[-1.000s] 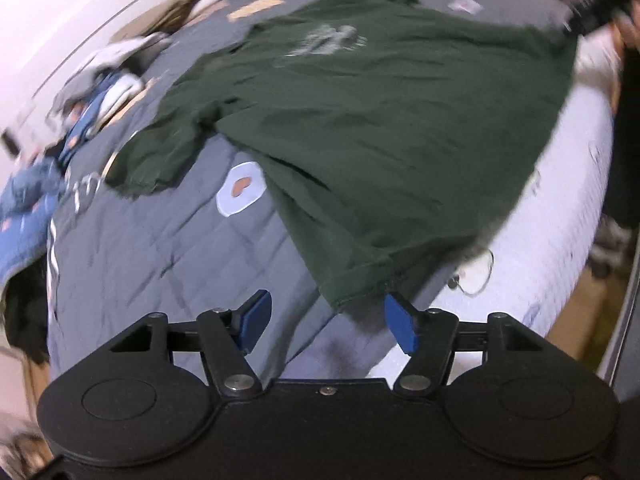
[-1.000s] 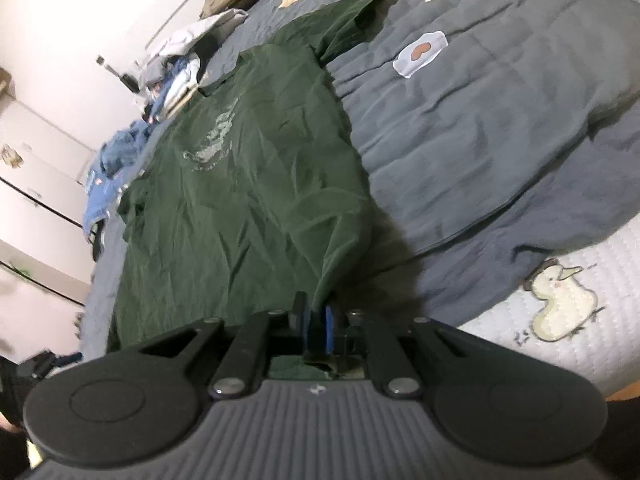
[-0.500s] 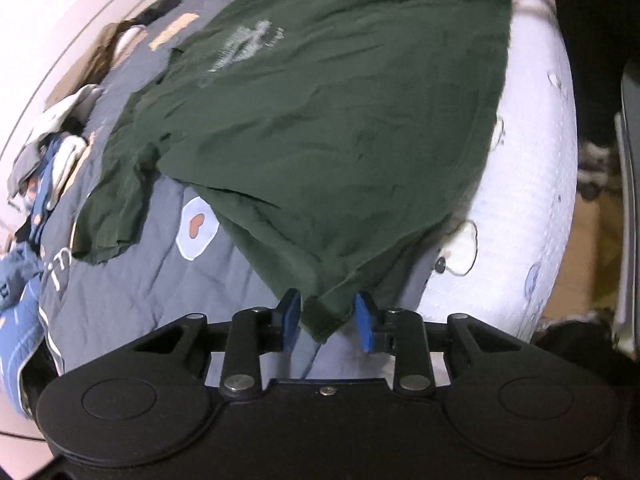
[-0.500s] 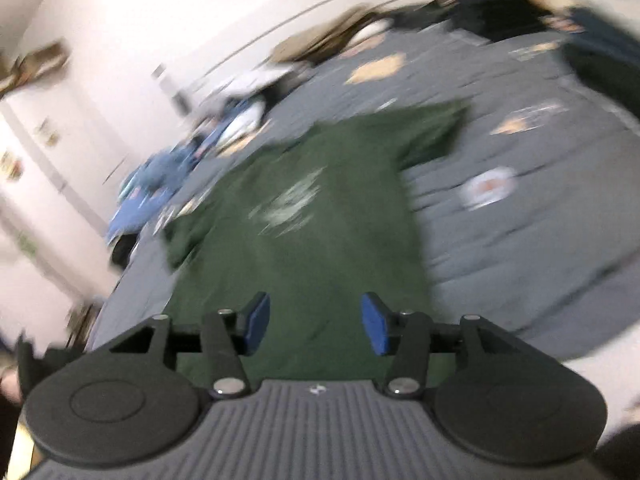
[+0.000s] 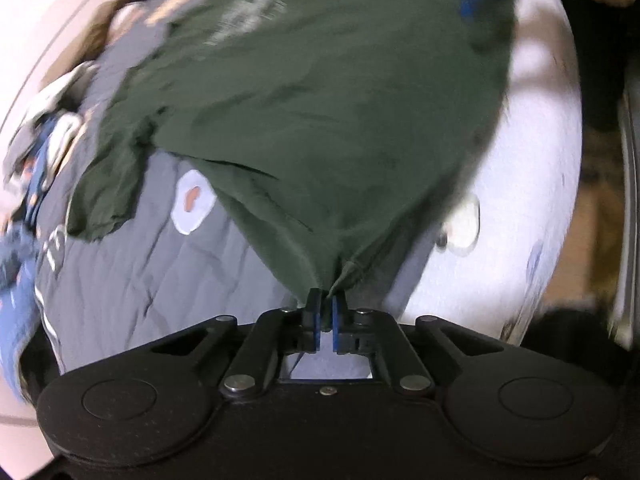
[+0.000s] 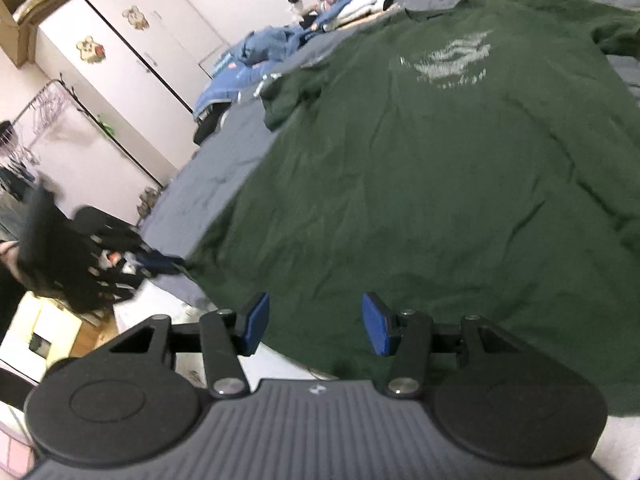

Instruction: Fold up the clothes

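- Green T-shirt [image 6: 440, 168] lies spread on the bed, over the grey quilt [image 5: 132, 280]; pale print on its chest faces up.
- Left tool [image 5: 326, 312]: blue pads pressed together on a bunched corner of the shirt's hem. Fabric rises in a taut peak from the pads, lifted off the quilt at that corner.
- Right tool [image 6: 316, 328]: jaws stand about half apart, nothing between the pads. It hovers above the lower part of the shirt, near the hem, not gripping the cloth.
- In the right wrist view the left tool [image 6: 160, 262] shows at the shirt's far corner, blurred, with the person's hand behind it.
- One sleeve [image 5: 108, 196] hangs loose onto the quilt beside an egg-shaped patch [image 5: 192, 204].
- White sheet [image 5: 532, 184] is exposed at the bed edge, past the shirt's hem.
- Heap of other clothes [image 6: 280, 44], blue and white, sits at the far side of the bed near the white wardrobe [image 6: 132, 52].
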